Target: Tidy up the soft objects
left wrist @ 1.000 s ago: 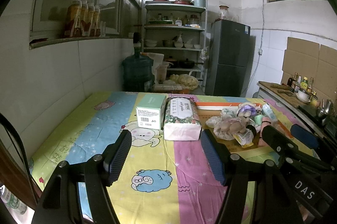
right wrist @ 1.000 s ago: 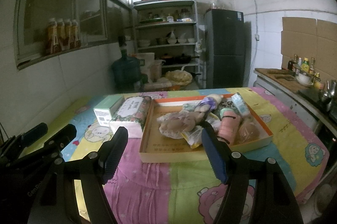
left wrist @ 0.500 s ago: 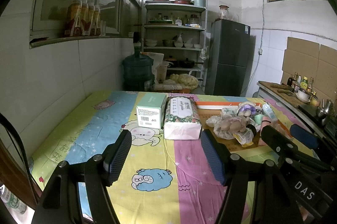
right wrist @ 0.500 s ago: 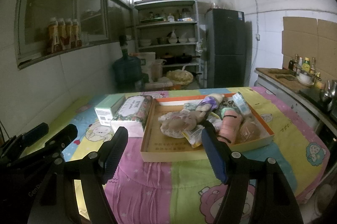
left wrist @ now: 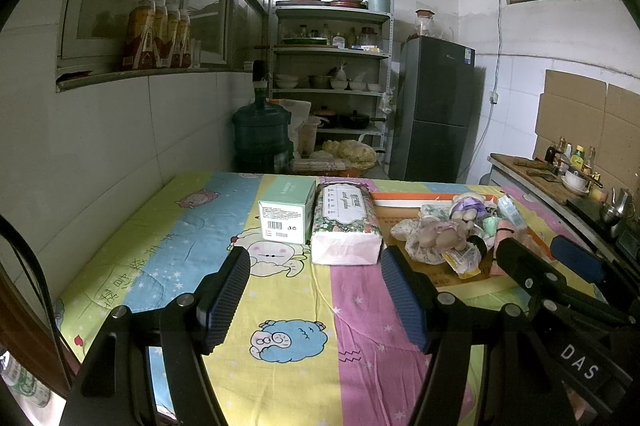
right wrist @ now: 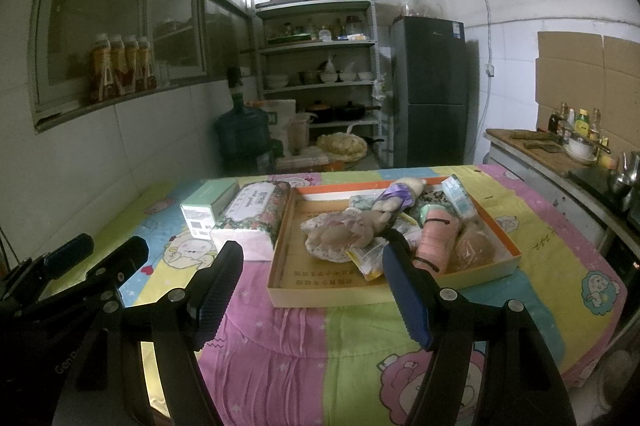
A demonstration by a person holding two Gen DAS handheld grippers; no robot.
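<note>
Left gripper [left wrist: 316,290] at bottom centre of left wrist view, jaws spread wide, nothing between them, hovering over cartoon-print tablecloth [left wrist: 280,306]. Just past the fingertips, mid-frame: green box [left wrist: 286,212] standing on the cloth, flowered tissue pack [left wrist: 346,226] lying touching its right side. Right of the pack, shallow cardboard tray [left wrist: 400,204] with orange rim, piled with soft things: stuffed doll [left wrist: 438,232] in pale cloth, purple plush [left wrist: 466,206] behind it, yellow snack packet [left wrist: 464,260] at the near edge. Lower right of same view: right gripper's black fingers with blue pads poking in.

Right gripper [right wrist: 312,290] at bottom centre of right wrist view, jaws likewise released and empty, pointed at the tray's [right wrist: 320,298] near wall. In the tray, mid-frame: stuffed doll [right wrist: 344,232] left of centre, purple plush [right wrist: 396,196] behind, yellow snack packet [right wrist: 366,258] in front, pink roll [right wrist: 436,240] with black band to the right, brownish soft lump [right wrist: 476,246] in the right corner, small carton [right wrist: 458,196] leaning at the back right. Tissue pack [right wrist: 256,214] and green box [right wrist: 204,208] left of the tray, outside it, on the tablecloth [right wrist: 280,358]. Left gripper's fingers visible at lower left edge.

Background, upper centre: shelf rack [right wrist: 320,66] with bowls and pots, dark fridge [right wrist: 434,90], water jug [right wrist: 242,132] on the floor. Upper left: bottles [right wrist: 120,66] on a window ledge. Right edge: counter [right wrist: 560,154] with condiments.
</note>
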